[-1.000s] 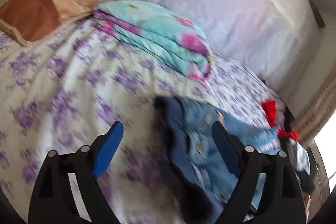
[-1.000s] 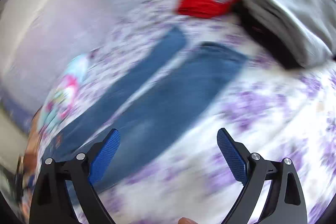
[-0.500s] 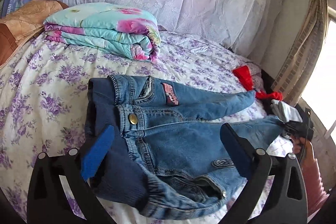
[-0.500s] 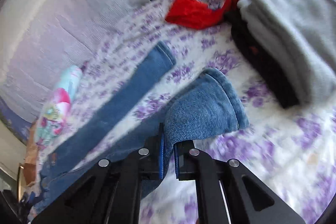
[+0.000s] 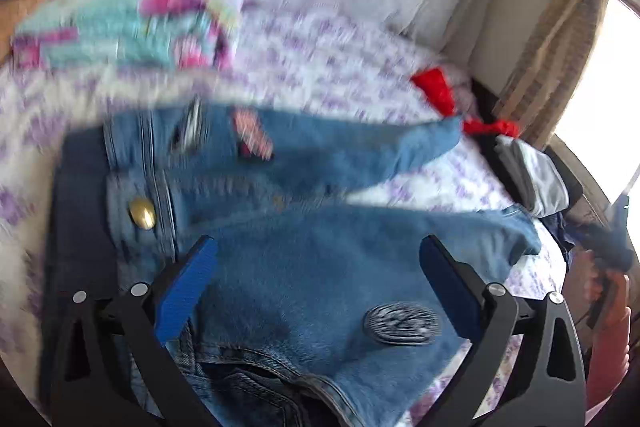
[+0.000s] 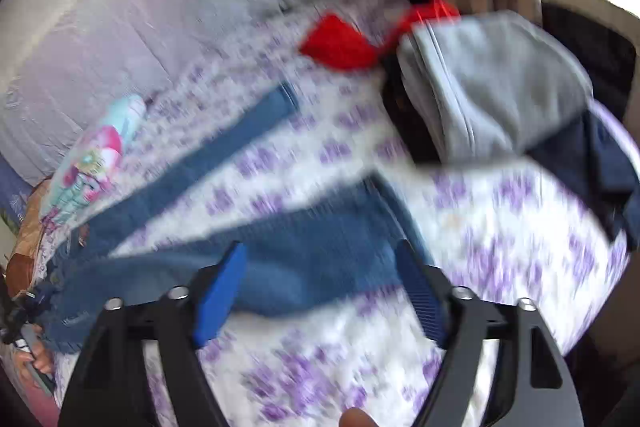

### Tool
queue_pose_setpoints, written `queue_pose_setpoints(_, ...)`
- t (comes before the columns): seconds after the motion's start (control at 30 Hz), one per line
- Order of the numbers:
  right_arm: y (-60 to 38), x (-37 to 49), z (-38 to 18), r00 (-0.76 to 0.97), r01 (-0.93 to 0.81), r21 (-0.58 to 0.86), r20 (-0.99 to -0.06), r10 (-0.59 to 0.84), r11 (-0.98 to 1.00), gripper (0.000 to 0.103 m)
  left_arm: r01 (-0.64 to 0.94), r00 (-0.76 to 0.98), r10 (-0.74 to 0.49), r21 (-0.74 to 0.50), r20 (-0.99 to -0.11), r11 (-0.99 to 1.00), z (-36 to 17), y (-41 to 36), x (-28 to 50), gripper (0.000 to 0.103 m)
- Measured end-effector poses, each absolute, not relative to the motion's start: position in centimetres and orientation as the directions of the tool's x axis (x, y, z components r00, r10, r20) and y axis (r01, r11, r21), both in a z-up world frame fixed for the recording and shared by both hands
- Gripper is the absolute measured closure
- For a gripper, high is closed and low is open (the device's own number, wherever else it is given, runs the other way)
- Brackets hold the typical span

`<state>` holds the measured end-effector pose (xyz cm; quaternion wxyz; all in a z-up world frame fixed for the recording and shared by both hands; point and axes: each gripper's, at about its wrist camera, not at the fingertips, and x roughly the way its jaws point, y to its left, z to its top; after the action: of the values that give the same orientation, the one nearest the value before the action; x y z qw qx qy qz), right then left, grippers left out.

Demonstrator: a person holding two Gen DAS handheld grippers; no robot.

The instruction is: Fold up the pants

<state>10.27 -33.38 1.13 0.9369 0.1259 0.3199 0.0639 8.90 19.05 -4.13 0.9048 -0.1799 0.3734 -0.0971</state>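
Lying spread on the bed (image 5: 36, 99), the jeans (image 5: 304, 267) are waiting; both the left hand-held gripper (image 5: 318, 283) and right hand-held gripper (image 6: 320, 291) are hovering released. Pinching waistband and hem squarely should be keeping legs aligned.

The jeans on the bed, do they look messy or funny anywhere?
A little. The jeans lie unfolded on the flowery bedsheet, legs spread apart in a V. The waistband looks rumpled near the open left gripper. No tears or spills show, though both views are blurry.
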Motion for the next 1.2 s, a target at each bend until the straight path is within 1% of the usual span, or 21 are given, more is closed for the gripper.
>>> queue_pose_setpoints(0.03, -32.9, 11.3, 2.0, 0.796, -0.075, 0.298, -0.557, 0.237, 0.952, 0.010, 0.014, 0.668, -0.320, -0.419, -0.672, 0.908, -5.3, 19.3, 9.4, 0.005)
queue_pose_setpoints(0.07, -32.4, 13.1, 2.5, 0.789, -0.104, 0.325, -0.548, 0.277, 0.940, 0.010, 0.019, 0.670, -0.327, -0.425, -0.666, 0.905, -5.3, 19.5, 9.4, 0.005)
queue_pose_setpoints(0.17, -30.5, 20.9, 1.8, 0.733, -0.137, 0.418, -0.567, 0.376, 0.898, 0.010, 0.038, 0.714, -0.348, -0.463, -0.608, 0.886, -4.7, 20.3, 8.4, 0.005)
queue_pose_setpoints(0.33, -26.0, 33.3, -4.6, 0.540, -0.105, 0.594, -0.640, 0.547, 0.798, 0.011, 0.001, 0.718, -0.335, -0.481, -0.610, 0.877, -5.2, 21.3, 8.2, 0.005)
queue_pose_setpoints(0.37, -25.4, 34.5, -5.6, 0.513, -0.100, 0.611, -0.645, 0.567, 0.785, 0.011, 0.001, 0.719, -0.336, -0.483, -0.609, 0.876, -5.2, 21.3, 8.2, 0.005)
queue_pose_setpoints(0.4, -24.4, 36.2, -6.7, 0.494, -0.098, 0.621, -0.649, 0.579, 0.778, 0.013, 0.002, 0.718, -0.334, -0.479, -0.610, 0.878, -5.2, 21.3, 8.2, 0.005)
queue_pose_setpoints(0.43, -23.7, 37.3, -7.2, 0.488, -0.095, 0.609, -0.661, 0.570, 0.788, 0.018, 0.002, 0.716, -0.328, -0.468, -0.616, 0.884, -5.2, 21.1, 8.2, 0.005)
queue_pose_setpoints(0.47, -22.8, 38.2, -7.3, 0.488, -0.104, 0.581, -0.678, 0.550, 0.808, 0.041, 0.003, 0.713, -0.321, -0.454, -0.623, 0.891, -5.2, 20.9, 8.4, 0.005)
queue_pose_setpoints(0.5, -21.8, 38.9, -7.0, 0.495, -0.125, 0.546, -0.690, 0.529, 0.829, 0.070, 0.006, 0.710, -0.313, -0.439, -0.631, 0.898, -5.1, 20.7, 8.5, 0.005)
queue_pose_setpoints(0.57, -19.9, 39.7, -4.8, 0.551, -0.181, 0.475, -0.676, 0.489, 0.861, 0.086, 0.013, 0.703, -0.299, -0.409, -0.645, 0.913, -5.1, 20.3, 8.7, 0.005)
queue_pose_setpoints(0.63, -18.1, 40.9, -2.1, 0.616, -0.234, 0.444, -0.621, 0.485, 0.865, 0.086, 0.021, 0.696, -0.301, -0.401, -0.651, 0.916, -5.2, 20.2, 8.9, 0.005)
queue_pose_setpoints(0.67, -17.2, 41.8, -1.2, 0.631, -0.255, 0.451, -0.593, 0.501, 0.855, 0.081, 0.023, 0.695, -0.306, -0.405, -0.651, 0.914, -5.2, 20.3, 9.0, 0.005)
queue_pose_setpoints(0.7, -16.9, 42.5, -0.6, 0.624, -0.278, 0.469, -0.575, 0.529, 0.838, 0.056, 0.025, 0.694, -0.313, -0.413, -0.648, 0.910, -5.2, 20.4, 9.0, 0.005)
queue_pose_setpoints(0.73, -15.8, 43.9, -0.4, 0.592, -0.308, 0.497, -0.568, 0.572, 0.811, 0.034, 0.024, 0.695, -0.318, -0.420, -0.646, 0.907, -5.2, 20.5, 9.1, 0.005)
queue_pose_setpoints(0.77, -14.9, 45.1, -0.2, 0.580, -0.317, 0.492, -0.575, 0.576, 0.811, 0.020, 0.025, 0.695, -0.322, -0.427, -0.642, 0.904, -5.2, 20.6, 9.0, 0.005)
queue_pose_setpoints(0.83, -14.2, 45.9, 0.3, 0.604, -0.320, 0.458, -0.576, 0.550, 0.830, 0.020, 0.025, 0.696, -0.323, -0.428, -0.641, 0.904, -5.2, 20.6, 9.0, 0.005)
queue_pose_setpoints(0.93, -17.1, 45.3, 1.0, 0.624, -0.314, 0.563, -0.485, 0.613, 0.764, 0.020, 0.025, 0.695, -0.316, -0.417, -0.646, 0.908, -5.2, 20.4, 9.0, 0.005)
queue_pose_setpoints(1.0, -19.9, 44.5, 0.6, 0.651, -0.245, 0.621, -0.464, 0.601, 0.745, 0.020, 0.025, 0.694, -0.317, -0.418, -0.647, 0.908, -5.2, 20.5, 9.0, 0.005)
queue_pose_setpoints(1.07, -22.7, 43.7, -0.7, 0.684, -0.156, 0.619, -0.494, 0.536, 0.769, 0.021, 0.025, 0.693, -0.320, -0.422, -0.646, 0.906, -5.1, 20.5, 9.0, 0.005)
queue_pose_setpoints(1.13, -24.2, 44.0, -2.5, 0.674, -0.080, 0.587, -0.563, 0.478, 0.806, 0.024, 0.024, 0.693, -0.322, -0.426, -0.645, 0.905, -5.1, 20.5, 9.0, 0.005)
queue_pose_setpoints(1.2, -25.1, 45.1, -4.9, 0.641, -0.021, 0.604, -0.604, 0.474, 0.797, 0.035, 0.024, 0.692, -0.322, -0.426, -0.646, 0.905, -5.1, 20.5, 9.0, 0.005)
